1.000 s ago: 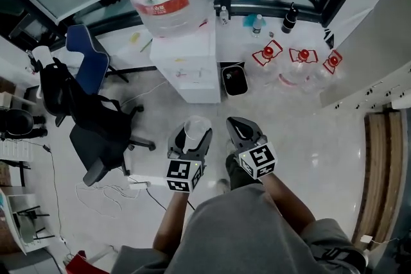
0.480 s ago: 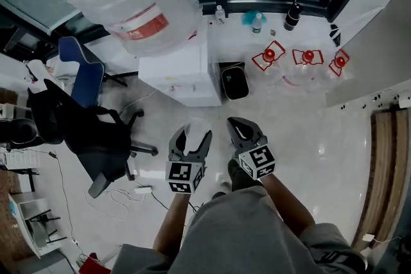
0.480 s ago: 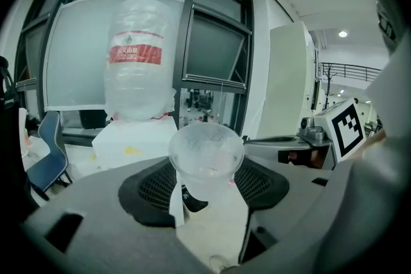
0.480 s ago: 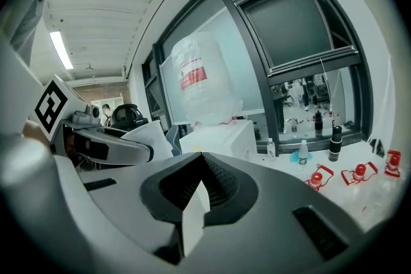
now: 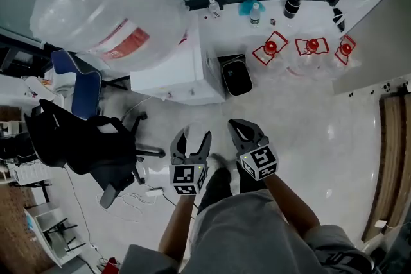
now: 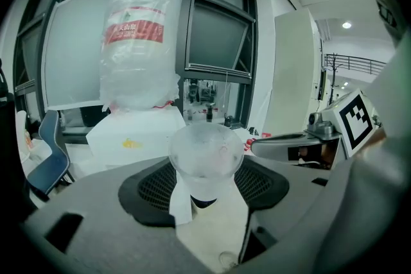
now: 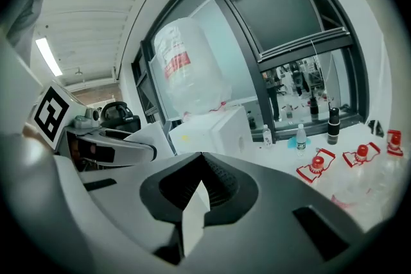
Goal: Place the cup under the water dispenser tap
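A clear plastic cup (image 6: pixel 205 152) sits upright between the jaws of my left gripper (image 6: pixel 205 171), which is shut on it. In the head view the left gripper (image 5: pixel 191 145) is low in the middle, and the cup (image 5: pixel 192 136) shows only faintly. Ahead and to the left stands the white water dispenser (image 5: pixel 172 67) under its big clear bottle (image 5: pixel 103 3). The left gripper view shows the dispenser (image 6: pixel 138 136) and bottle (image 6: pixel 139 42) straight ahead; its tap is not visible. My right gripper (image 5: pixel 244 133) is beside the left one, shut and empty (image 7: pixel 200 184).
A black office chair (image 5: pixel 90 144) and a blue chair (image 5: pixel 72 74) stand to the left. A black bin (image 5: pixel 235 77) sits right of the dispenser. Red-capped water jugs (image 5: pixel 308 51) lie at the back right. Cables and a power strip (image 5: pixel 153 192) are on the floor.
Both grippers have moved forward and lower toward the dispenser, the cup still in the left one. The bottle now looms larger at the upper left of the head view.
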Tool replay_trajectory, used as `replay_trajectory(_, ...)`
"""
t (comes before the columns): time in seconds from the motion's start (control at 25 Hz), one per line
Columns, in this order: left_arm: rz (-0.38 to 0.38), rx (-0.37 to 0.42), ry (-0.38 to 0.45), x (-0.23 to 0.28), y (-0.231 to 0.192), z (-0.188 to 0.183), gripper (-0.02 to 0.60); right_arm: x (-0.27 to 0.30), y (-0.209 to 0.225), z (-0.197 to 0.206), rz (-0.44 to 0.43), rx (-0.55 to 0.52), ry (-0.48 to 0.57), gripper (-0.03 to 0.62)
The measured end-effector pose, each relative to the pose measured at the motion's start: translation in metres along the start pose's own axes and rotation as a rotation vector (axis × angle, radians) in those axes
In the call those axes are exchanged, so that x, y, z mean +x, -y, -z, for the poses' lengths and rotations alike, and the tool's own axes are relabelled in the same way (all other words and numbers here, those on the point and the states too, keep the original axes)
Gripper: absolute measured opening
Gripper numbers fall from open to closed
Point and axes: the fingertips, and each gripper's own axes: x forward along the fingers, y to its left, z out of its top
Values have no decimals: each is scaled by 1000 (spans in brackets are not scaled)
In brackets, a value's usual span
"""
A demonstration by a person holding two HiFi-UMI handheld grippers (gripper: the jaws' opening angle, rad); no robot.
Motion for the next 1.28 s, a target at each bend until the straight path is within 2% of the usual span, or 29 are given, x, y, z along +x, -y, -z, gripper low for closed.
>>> replay_trajectory(0.2,10,26,5,14,-20,10,278,15,5,14,49,36,-13,9)
replay_trajectory(0.52,71,57,15,34,-51,34,278,45,-1,35,134,73,-13,9)
replay_trajectory(0.92,146,99,1,55,-61,57,278,63,7,54,212,121,6,9)
replay_trajectory(1.28,106,87,-1,87,-73,102,278,75,24,95,232,135,12,9)
